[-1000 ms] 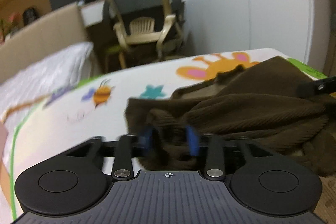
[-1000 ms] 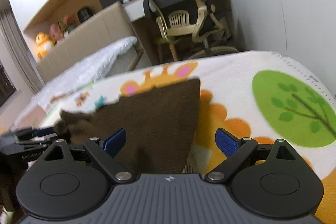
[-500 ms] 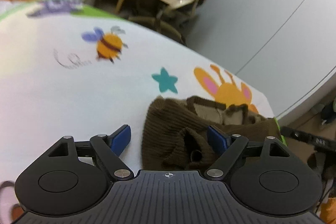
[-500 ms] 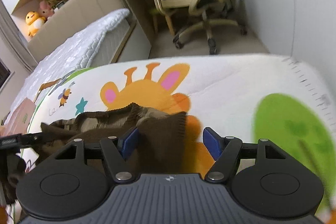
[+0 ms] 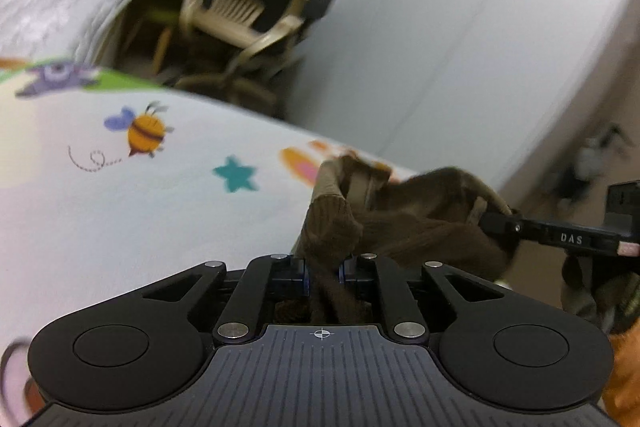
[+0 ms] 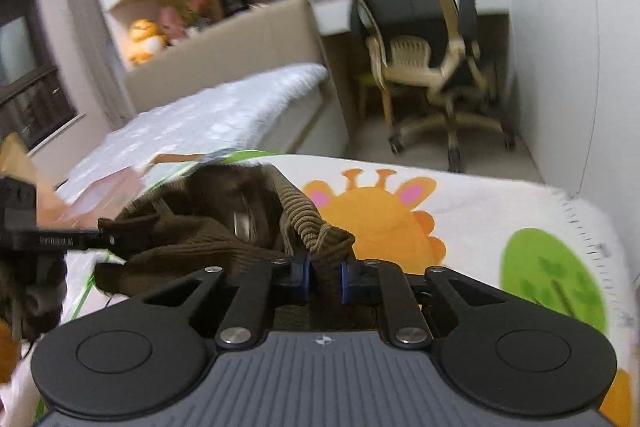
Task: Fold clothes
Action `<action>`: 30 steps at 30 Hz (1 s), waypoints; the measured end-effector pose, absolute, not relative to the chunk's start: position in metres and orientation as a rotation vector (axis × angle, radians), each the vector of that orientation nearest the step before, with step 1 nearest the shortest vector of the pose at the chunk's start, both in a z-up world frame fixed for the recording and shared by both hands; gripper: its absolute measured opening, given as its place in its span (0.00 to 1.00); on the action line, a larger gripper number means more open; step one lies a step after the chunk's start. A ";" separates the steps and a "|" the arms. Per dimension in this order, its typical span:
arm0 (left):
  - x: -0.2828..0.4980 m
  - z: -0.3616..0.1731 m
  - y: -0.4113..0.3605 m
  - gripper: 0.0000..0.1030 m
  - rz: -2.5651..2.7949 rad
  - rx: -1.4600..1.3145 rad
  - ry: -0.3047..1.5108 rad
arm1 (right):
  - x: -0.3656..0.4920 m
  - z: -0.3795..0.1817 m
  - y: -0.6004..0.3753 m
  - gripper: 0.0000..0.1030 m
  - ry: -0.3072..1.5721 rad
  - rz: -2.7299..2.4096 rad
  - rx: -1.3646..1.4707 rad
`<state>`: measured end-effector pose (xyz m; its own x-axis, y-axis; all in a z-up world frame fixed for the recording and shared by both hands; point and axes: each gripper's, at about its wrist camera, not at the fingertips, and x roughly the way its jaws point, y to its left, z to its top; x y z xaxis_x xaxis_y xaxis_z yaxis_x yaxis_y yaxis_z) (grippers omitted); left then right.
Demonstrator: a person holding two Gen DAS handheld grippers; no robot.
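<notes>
1. Both jaws are closing this instant: half a second ago each hand-held gripper was straddling the cloth wide open, now the left hand-held gripper (image 5: 323, 269) is pinching a rolled fold of the brown knit sweater (image 5: 420, 227) and the right hand-held gripper (image 6: 324, 273) is clamping its ribbed edge (image 6: 308, 223).
2. The sweater is bunching up off the cartoon-print blanket (image 5: 120, 211) near the giraffe print (image 6: 376, 211), sagging between the two grips.
3. Meaning, as a judgement: the two-point grasp is done, so lifting and spreading for the fold is coming next.
4. The left view is showing the bee (image 5: 146, 133) and star (image 5: 236, 177) side of the blanket; only the right view is showing the green tree print (image 6: 556, 271) and the blanket's stitched far edge.
5. Each view is catching the other gripper's finger biting the cloth.
</notes>
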<state>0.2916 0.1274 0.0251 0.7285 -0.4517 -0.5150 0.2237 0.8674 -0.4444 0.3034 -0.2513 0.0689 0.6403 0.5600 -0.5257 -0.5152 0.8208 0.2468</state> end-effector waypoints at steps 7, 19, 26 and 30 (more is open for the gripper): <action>0.172 0.031 0.108 0.19 -0.411 -0.208 0.640 | 0.195 0.034 -0.267 0.15 0.636 0.589 -0.117; 0.094 0.002 0.141 0.78 -0.399 -0.407 0.703 | 0.161 0.016 -0.347 0.68 0.703 0.504 0.197; 0.161 -0.029 0.150 0.85 -0.425 -0.692 0.747 | 0.238 -0.006 -0.313 0.69 0.804 0.582 0.394; 0.196 -0.047 0.139 0.82 -0.449 -0.738 0.815 | 0.271 -0.026 -0.278 0.51 0.877 0.667 0.369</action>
